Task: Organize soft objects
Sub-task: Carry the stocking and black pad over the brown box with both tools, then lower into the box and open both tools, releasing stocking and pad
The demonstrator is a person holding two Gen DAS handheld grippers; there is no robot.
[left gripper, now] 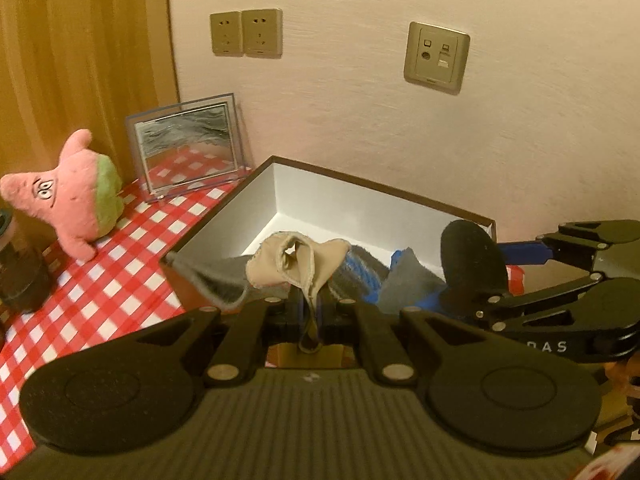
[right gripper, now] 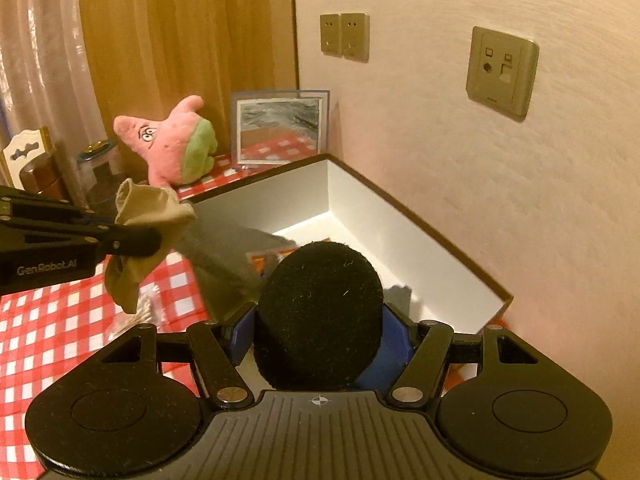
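- left tongs pressed together, pinching a beige cloth; cloth bunches above the tips, a short tail hangs below them
- right tongs closed on a black round pad, blue fingers against its sides; pad stands on edge, fills the gap
- open box, white inside and dark rim, just ahead of both tongs; grey cloth draped over its near-left edge, blue and grey pieces inside
- pink star plush far left of left tongs, on red-checked surface; clear picture frame beyond it, against wall
- right tongs sit to the right of left tongs, close beside; both over box's near edge
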